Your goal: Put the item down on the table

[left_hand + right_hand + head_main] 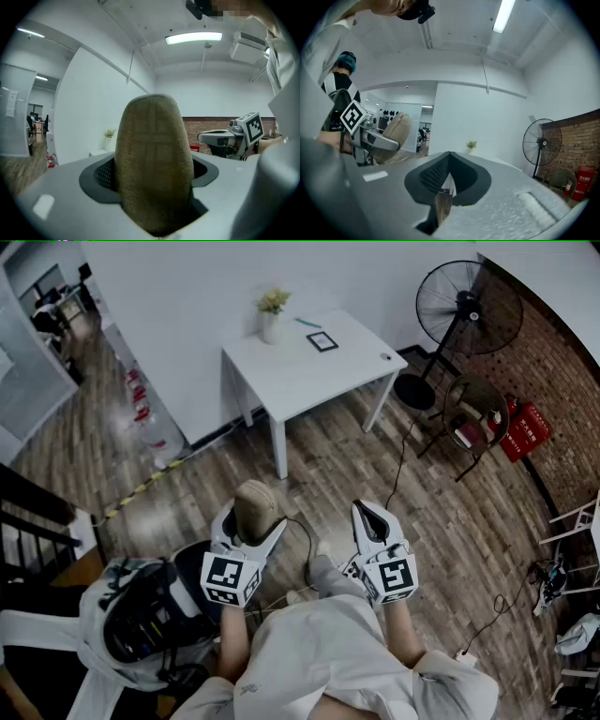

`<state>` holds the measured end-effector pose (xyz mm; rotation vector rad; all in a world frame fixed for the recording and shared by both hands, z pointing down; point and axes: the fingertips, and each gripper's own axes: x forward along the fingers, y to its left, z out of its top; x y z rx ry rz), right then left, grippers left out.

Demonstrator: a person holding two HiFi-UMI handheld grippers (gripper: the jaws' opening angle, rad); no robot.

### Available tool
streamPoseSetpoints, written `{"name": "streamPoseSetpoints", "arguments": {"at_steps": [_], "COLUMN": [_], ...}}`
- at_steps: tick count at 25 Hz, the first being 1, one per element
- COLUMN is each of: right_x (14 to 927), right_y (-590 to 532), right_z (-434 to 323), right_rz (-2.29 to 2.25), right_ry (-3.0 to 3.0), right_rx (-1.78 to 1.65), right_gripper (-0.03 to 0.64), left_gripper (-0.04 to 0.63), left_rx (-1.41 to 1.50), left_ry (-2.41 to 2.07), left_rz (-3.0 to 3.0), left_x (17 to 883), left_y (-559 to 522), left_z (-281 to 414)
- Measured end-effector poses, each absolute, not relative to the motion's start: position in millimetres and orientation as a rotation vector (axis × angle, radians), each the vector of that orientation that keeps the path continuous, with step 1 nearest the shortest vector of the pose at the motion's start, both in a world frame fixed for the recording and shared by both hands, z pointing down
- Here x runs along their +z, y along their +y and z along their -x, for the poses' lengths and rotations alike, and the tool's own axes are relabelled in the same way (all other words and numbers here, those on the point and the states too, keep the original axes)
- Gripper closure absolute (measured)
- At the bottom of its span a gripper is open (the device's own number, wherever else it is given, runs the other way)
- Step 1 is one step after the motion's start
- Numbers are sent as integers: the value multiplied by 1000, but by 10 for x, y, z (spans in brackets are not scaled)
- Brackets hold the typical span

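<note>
Well, my left claw (251, 526) stands wide and is clamped on the tan oval item (256, 504), which sticks up between the jaws, its woven face showing a faint grid. I hold it in the air over the wood floor (450, 521), well apart from the white bench (309, 371) ahead, where a small plant (272, 310) sits near the wall. My right claw (373, 521) hangs just beside, jaws pressed together with nothing between them.
</note>
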<state>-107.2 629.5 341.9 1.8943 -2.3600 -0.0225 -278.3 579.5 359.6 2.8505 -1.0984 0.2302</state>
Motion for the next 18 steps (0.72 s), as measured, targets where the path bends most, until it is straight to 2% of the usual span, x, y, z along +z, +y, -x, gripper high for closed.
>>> {"name": "streamPoseSetpoints", "arguments": {"at_steps": [9, 18], "right_x": [3491, 3505], "right_y": [5914, 5081], "right_z": [1093, 891], "right_rz": [-1873, -1841], "right_ry": [-2436, -2468], "right_rx": [-27, 3], "right_gripper": [614, 614], "left_gripper": [179, 179], "left_rx": [218, 229], "left_ry": [-1108, -1079], "left_rz": [-2822, -2813], "left_x": [3660, 3702], "left_y": [5424, 4775], "left_z": [2747, 2323]}}
